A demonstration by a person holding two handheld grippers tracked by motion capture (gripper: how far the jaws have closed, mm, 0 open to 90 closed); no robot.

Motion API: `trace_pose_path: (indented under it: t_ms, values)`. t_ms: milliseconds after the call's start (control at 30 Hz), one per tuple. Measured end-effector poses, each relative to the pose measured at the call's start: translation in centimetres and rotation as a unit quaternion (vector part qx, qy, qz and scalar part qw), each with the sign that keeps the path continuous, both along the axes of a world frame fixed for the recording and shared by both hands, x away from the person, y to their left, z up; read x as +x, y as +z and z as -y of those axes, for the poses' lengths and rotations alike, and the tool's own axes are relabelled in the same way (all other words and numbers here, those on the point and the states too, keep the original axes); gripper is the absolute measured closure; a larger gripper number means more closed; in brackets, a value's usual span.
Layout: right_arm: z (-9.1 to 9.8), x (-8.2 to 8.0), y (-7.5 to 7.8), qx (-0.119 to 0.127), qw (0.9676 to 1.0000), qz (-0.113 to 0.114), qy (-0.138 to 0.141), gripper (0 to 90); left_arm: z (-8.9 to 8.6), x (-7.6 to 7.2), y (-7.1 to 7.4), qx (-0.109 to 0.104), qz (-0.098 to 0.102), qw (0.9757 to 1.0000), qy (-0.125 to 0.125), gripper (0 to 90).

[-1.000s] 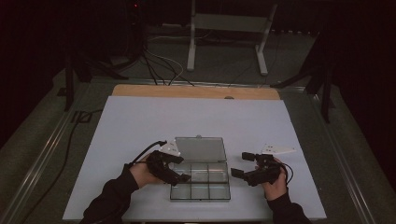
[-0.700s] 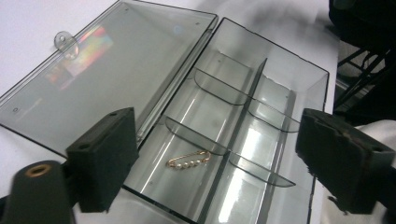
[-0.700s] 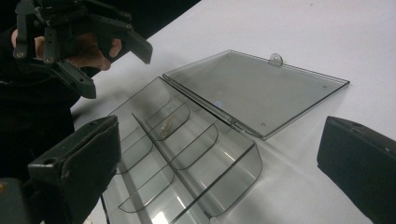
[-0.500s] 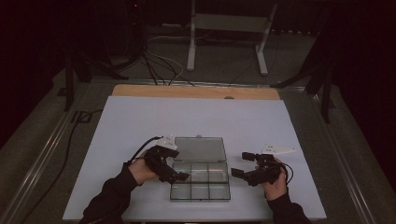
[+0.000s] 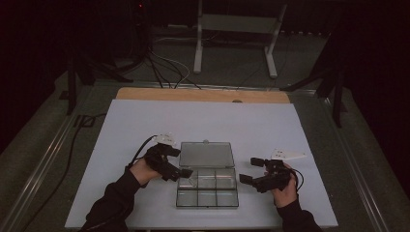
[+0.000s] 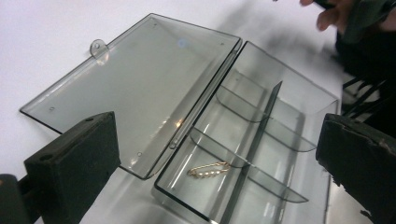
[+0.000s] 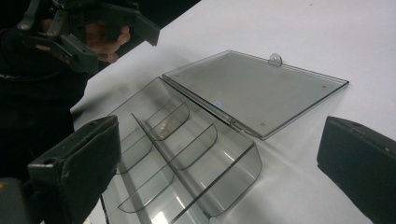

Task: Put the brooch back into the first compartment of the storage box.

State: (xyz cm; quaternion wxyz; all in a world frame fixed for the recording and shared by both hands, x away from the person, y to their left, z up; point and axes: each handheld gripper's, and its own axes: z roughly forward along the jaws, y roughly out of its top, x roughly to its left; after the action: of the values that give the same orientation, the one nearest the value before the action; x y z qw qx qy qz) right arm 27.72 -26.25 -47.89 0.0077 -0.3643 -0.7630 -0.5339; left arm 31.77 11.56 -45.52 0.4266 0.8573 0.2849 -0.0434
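Holding my left tongs (image 5: 187, 172) at the left end of the clear compartment box (image 5: 208, 188), which sits near the front edge of the bench (image 5: 145, 121), about midway along it. Left tongs have just been opening and now stand wide apart, nothing between them; in the left gripper view the box shows beyond the gap. Lid (image 5: 206, 154) is swung fully back, lying flat on the bench behind the box, small tab (image 6: 98, 47) at its far edge. Box is split by clear dividers into six compartments, two rows of three. Gold pin (image 6: 209, 170) set with small pearls lies flat in the back-row compartment at the box's left end, the one closest to my left tongs, apart from the pads. My right tongs (image 5: 247, 170) hang just off the right end of the box, not touching it, spread wide with nothing in them. Right gripper view shows the same pin (image 7: 166, 125) at the box's far end, with my left hand (image 7: 100, 42) beyond it.
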Motion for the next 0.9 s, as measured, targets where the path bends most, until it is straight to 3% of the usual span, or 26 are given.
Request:
trace_pose_path:
  t_ms: [433, 600, 633, 667, 900]
  values:
    - [-0.2, 0.1, -0.1, -0.001, 1.0000, -0.001, 0.003, 0.0, -0.9, 1.8, -0.5, -0.022, -0.036, 0.9976, 0.055, 0.7]
    - [-0.2, 0.0, -0.1, -0.002, 1.0000, -0.001, 0.003, 0.0, -1.1, 2.6, -0.8, -0.029, -0.063, 0.9950, 0.072, 0.7]
    - [-0.2, 0.0, -0.1, -0.002, 1.0000, -0.001, 0.003, 0.0, -1.1, 2.6, -0.8, -0.029, -0.063, 0.9950, 0.072, 0.7]
    - [-0.2, 0.0, -0.1, -0.001, 1.0000, -0.001, 0.003, 0.0, -1.2, 2.8, -1.0, -0.022, -0.068, 0.9933, 0.090, 0.7]
    - [-0.2, 0.1, -0.1, -0.001, 1.0000, -0.002, 0.003, 0.0, -1.2, 3.4, -1.6, -0.023, -0.085, 0.9905, 0.105, 0.8]
